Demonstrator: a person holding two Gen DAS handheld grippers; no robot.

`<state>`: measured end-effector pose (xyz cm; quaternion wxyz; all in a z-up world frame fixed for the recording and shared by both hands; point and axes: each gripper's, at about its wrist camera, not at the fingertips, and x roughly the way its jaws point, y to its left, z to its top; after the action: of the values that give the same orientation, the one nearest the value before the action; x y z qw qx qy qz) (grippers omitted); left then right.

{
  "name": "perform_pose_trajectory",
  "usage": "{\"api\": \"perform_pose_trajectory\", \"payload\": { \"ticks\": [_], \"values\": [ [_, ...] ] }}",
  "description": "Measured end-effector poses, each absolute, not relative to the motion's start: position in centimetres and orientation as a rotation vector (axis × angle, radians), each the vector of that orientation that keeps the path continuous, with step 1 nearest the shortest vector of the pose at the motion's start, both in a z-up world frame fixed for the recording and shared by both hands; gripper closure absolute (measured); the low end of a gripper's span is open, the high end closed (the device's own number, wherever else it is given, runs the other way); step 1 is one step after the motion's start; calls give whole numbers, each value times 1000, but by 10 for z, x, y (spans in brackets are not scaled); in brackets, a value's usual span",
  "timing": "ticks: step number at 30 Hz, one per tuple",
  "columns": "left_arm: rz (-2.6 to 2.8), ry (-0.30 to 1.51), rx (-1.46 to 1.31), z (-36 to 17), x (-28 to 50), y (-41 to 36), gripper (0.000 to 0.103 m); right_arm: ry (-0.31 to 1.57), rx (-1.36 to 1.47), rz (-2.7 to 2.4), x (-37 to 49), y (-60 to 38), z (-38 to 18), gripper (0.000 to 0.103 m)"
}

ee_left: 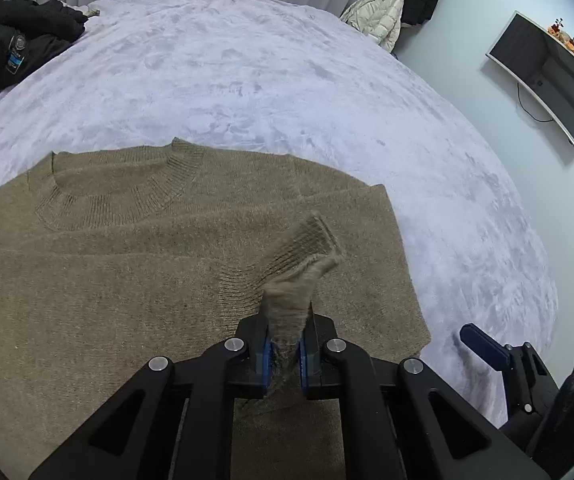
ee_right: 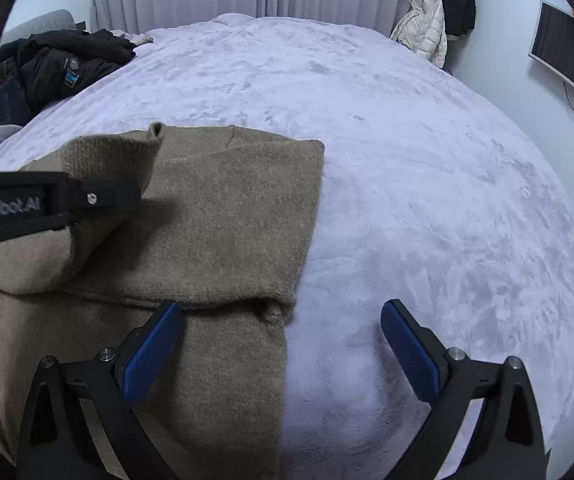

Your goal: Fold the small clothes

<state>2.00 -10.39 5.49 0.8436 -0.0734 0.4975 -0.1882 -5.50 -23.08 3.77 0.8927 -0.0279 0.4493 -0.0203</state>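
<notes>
olive-brown sweater (ee_left: 135, 280) (ribbed collar), lavender blanket (ee_left: 287, 88)

Loads of bare lilac bedspread (ee_right: 427, 184) right of and beyond the tan sweater (ee_right: 223, 208), wide open for passing. Only clutter: dark jacket heap (ee_right: 71, 60) at far left corner, coats (ee_right: 427, 28) hanging past far right edge. Left gripper (ee_right: 135, 184) hovering over sweater's left half.

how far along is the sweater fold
Done: the tan knit sweater lies flat on the lilac fleece blanket, its right side folded in. In hand: the left gripper pinches the ribbed sleeve cuff over the body. The right gripper is open. Left: laying that sleeve, final folds.
</notes>
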Motion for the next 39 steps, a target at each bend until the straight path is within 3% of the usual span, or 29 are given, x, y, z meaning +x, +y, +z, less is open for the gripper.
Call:
{"api": "perform_pose_trajectory", "payload": {
  "ticks": [3,5,6,8,19,22,23,27,28,30,33,39],
  "values": [
    [-425,1056,-162,59,18,-93,90,921,-13,-8,-59,-241,37,3],
    [-440,1054,-178,66,17,-82,37,906,24,21,-61,-245,40,3],
    [-413,1027,-193,71,14,-74,0,895,35,36,-61,-244,43,3],
    [-366,910,-255,87,3,-51,1,870,44,70,-61,-240,49,3],
    [7,901,-189,77,-13,66,1,849,20,229,-43,-195,64,4],
    [85,940,-263,54,-14,106,1,941,98,289,-15,-189,47,19],
    [98,956,-281,45,-13,113,1,1012,135,294,-2,-187,35,29],
    [95,1000,-304,16,-18,132,1,1015,151,264,9,-177,25,34],
    [91,1000,-275,11,-19,130,1,1006,152,284,8,-174,26,42],
    [99,987,-215,8,-21,122,1,1007,166,341,9,-168,28,84],
    [97,983,-194,17,-22,117,1,1013,193,341,9,-168,28,91],
    [67,902,-301,53,-24,137,1,840,164,296,-11,-182,84,92]
  ]
}}
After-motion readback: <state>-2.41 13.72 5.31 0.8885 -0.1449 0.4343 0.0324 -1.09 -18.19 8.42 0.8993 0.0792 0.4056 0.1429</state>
